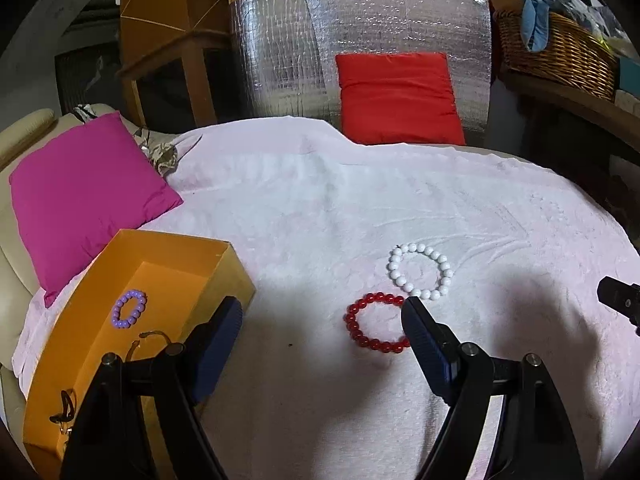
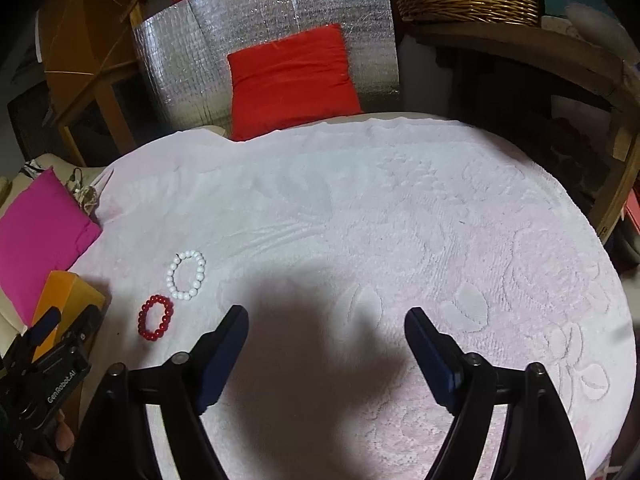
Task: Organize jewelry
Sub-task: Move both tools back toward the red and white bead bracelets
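Note:
A red bead bracelet (image 1: 374,326) (image 2: 155,317) lies flat on the white towel (image 1: 360,208), and a white bead bracelet (image 1: 420,271) (image 2: 186,275) lies just beyond it. An orange box (image 1: 224,276) at the left holds a purple bead bracelet (image 1: 129,308) and some thin dark pieces (image 1: 150,340). My left gripper (image 1: 322,314) hangs open above the towel, its right finger overlapping the red bracelet's right side, its left finger by the box wall. My right gripper (image 2: 326,322) is open over bare towel (image 2: 400,220), nothing between its fingers. The left gripper (image 2: 60,328) shows at the left edge of the right wrist view.
A magenta cushion (image 1: 84,196) lies left of the box, a red cushion (image 1: 400,96) leans on a silver foil panel (image 1: 280,48) at the back. A wicker basket (image 1: 556,48) sits on a wooden shelf at the right. Wooden furniture stands at the back left.

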A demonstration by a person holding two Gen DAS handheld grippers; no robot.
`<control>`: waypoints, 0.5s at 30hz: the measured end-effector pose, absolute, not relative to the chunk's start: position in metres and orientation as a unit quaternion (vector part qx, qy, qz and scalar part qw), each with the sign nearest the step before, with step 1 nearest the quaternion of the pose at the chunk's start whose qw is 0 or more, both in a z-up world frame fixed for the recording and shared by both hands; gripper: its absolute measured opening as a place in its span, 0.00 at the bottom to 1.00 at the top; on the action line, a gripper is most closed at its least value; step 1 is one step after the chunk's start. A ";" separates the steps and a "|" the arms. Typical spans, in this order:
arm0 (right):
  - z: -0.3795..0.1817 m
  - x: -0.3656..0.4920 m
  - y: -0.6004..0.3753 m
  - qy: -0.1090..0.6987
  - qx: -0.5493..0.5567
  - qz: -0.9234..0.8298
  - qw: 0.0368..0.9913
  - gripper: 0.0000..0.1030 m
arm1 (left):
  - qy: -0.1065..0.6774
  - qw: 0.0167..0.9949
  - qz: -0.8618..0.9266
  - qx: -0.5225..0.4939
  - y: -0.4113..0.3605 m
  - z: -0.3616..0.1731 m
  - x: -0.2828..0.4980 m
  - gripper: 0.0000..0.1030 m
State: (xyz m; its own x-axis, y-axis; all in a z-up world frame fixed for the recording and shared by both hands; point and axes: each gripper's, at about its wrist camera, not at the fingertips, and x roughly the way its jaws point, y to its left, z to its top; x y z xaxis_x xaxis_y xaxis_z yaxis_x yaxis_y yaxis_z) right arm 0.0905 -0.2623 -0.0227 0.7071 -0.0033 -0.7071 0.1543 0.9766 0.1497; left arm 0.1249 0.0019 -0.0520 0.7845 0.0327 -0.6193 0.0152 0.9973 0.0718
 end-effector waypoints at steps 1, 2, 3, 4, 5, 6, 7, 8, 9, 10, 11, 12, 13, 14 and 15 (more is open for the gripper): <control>-0.022 0.091 -0.262 0.378 0.103 -0.039 0.919 0.84 | 0.331 0.943 0.007 0.036 0.003 -0.053 0.126 0.80; -0.019 0.090 -0.260 0.372 0.108 -0.035 0.921 0.85 | 0.336 0.941 0.007 0.035 0.005 -0.054 0.127 0.80; -0.017 0.088 -0.259 0.364 0.113 -0.032 0.924 0.88 | 0.341 0.940 0.007 0.035 0.006 -0.055 0.128 0.80; -0.014 0.087 -0.257 0.355 0.117 -0.030 0.927 0.92 | 0.343 0.939 0.009 0.035 0.008 -0.056 0.129 0.80; -0.011 0.085 -0.256 0.342 0.120 -0.030 0.931 0.94 | 0.344 0.938 0.012 0.036 0.010 -0.057 0.129 0.80; -0.007 0.080 -0.255 0.322 0.123 -0.033 0.938 0.96 | 0.344 0.938 0.014 0.036 0.010 -0.057 0.129 0.80; -0.004 0.077 -0.253 0.305 0.123 -0.036 0.943 0.98 | 0.344 0.938 0.016 0.037 0.012 -0.057 0.129 0.80; 0.000 0.073 -0.252 0.289 0.120 -0.037 0.949 1.00 | 0.343 0.938 0.018 0.039 0.012 -0.058 0.129 0.80; 0.004 0.070 -0.252 0.274 0.116 -0.034 0.954 1.00 | 0.342 0.939 0.019 0.040 0.013 -0.058 0.128 0.80; 0.005 0.068 -0.252 0.266 0.114 -0.030 0.957 1.00 | 0.342 0.939 0.020 0.041 0.013 -0.058 0.128 0.80; 0.007 0.067 -0.254 0.263 0.117 -0.022 0.957 1.00 | 0.342 0.939 0.019 0.042 0.013 -0.058 0.128 0.80; 0.008 0.068 -0.257 0.267 0.122 -0.009 0.956 1.00 | 0.342 0.939 0.019 0.042 0.013 -0.058 0.128 0.80; 0.008 0.070 -0.261 0.276 0.127 0.006 0.953 1.00 | 0.341 0.939 0.018 0.041 0.013 -0.058 0.128 0.80; 0.007 0.071 -0.264 0.284 0.130 0.008 0.950 1.00 | 0.340 0.939 0.017 0.042 0.012 -0.058 0.128 0.80; 0.007 0.072 -0.268 0.294 0.132 -0.005 0.947 1.00 | 0.338 0.940 0.016 0.044 0.011 -0.057 0.128 0.80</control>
State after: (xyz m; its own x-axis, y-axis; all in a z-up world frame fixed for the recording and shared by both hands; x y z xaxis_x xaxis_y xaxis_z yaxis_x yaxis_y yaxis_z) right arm 0.0724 -0.2677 0.0066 0.8275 0.0690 -0.5573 0.0865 0.9649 0.2479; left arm 0.1275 0.0115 -0.0571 0.7704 0.0592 -0.6348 -0.0001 0.9957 0.0928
